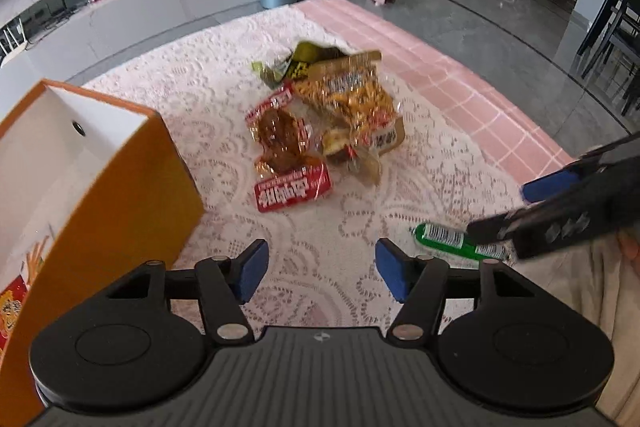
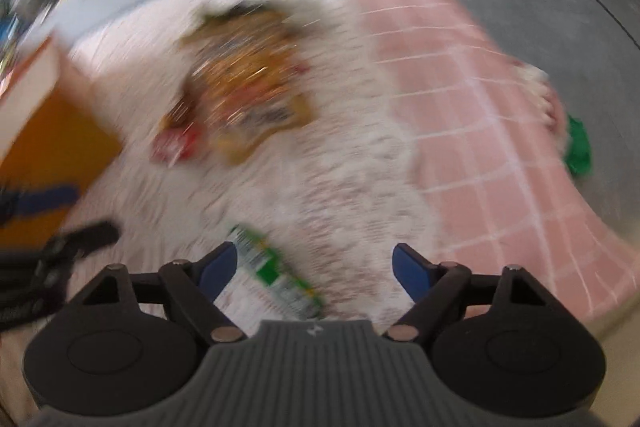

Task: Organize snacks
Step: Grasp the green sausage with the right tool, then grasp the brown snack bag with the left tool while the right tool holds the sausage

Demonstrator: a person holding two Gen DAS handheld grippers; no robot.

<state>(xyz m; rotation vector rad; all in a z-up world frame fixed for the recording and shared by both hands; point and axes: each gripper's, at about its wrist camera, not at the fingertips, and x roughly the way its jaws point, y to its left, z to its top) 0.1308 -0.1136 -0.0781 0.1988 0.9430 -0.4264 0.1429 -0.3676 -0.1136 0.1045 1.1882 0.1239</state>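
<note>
Green snack tube (image 2: 276, 271) lies lower centre, long axis diagonal, beside the left pad of the spread, empty right gripper (image 2: 314, 267). Left gripper (image 1: 320, 275) spread, empty, farther away; orange box (image 1: 92, 163) left.

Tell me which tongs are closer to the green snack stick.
Right. The right tongs are open just over the green snack stick, which lies by their left finger. The left tongs are open off to its left.

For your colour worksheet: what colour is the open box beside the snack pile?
Orange outside, white inside; the box shows best in the left wrist view.
</note>
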